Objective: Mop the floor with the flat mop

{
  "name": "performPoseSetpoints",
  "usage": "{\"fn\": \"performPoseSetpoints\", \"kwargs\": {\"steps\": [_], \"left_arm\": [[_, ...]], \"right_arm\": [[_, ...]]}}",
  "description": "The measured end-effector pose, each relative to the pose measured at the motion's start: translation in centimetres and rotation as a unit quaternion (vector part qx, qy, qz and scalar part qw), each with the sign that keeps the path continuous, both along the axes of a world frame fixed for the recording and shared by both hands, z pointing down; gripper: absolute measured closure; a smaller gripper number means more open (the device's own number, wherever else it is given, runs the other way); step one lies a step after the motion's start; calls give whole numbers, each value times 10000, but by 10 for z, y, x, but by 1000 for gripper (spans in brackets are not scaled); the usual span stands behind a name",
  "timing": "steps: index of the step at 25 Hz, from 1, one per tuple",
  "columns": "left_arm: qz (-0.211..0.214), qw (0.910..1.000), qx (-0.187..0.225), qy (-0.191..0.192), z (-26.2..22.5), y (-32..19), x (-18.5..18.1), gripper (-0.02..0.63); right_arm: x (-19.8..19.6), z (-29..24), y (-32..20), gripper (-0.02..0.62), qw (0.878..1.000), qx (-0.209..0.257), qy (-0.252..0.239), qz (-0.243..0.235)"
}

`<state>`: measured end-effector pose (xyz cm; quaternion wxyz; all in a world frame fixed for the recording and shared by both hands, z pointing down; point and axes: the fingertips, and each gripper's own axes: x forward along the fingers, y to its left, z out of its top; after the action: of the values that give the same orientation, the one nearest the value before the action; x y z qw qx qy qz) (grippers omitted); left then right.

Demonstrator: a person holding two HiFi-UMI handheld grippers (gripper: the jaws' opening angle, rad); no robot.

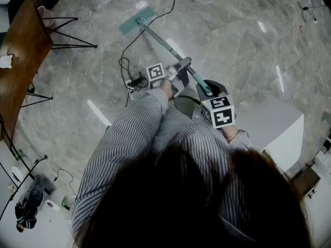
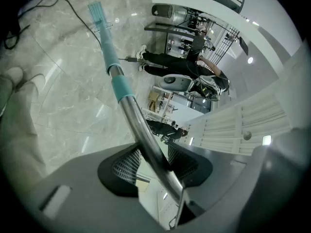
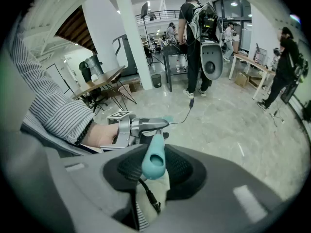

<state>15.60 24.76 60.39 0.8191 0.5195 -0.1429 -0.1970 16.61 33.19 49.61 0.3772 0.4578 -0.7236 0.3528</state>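
A flat mop with a teal head [image 1: 135, 20] rests on the grey marble floor ahead of me; its metal pole [image 1: 164, 44] slants back toward my body. My left gripper [image 1: 176, 72] is shut on the metal pole [image 2: 142, 130], which runs between its ribbed pads toward the teal head [image 2: 97, 12]. My right gripper [image 1: 208, 89] is shut on the teal handle end [image 3: 155, 157] of the mop, whose open tip pokes out between the jaws. In the right gripper view the left gripper [image 3: 141, 127] shows farther along the pole.
A black cable [image 1: 127, 53] loops on the floor beside the pole and runs past the mop head. A wooden table [image 1: 18, 56] and black wire-legged stands [image 1: 64, 32] sit at the left. A white box [image 1: 279, 128] lies at the right. People stand in the background [image 3: 197, 38].
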Motion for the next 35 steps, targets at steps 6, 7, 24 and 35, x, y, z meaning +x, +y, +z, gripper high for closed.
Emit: {"fn": "performPoseSetpoints", "kwargs": {"steps": [6,7,24,35], "left_arm": [[-40,10000,14,57,-6,-1,-2,431],[-86,9999,-10,86,-8,-2,-4,428],[-580,9983,-22,49,-7,-80,-15,416],[-692,9975,36,-113,0,-169,-21,411]], "right_arm": [[-4,-6,-1,486,9998,41,-122,-175],[-6,-8,-3,485,9996,68,-121,-249],[-6,-10,-86,483,9940,63,-14,-1090],[-7,-2,-175,483,9916,23,-48,-1293]]}}
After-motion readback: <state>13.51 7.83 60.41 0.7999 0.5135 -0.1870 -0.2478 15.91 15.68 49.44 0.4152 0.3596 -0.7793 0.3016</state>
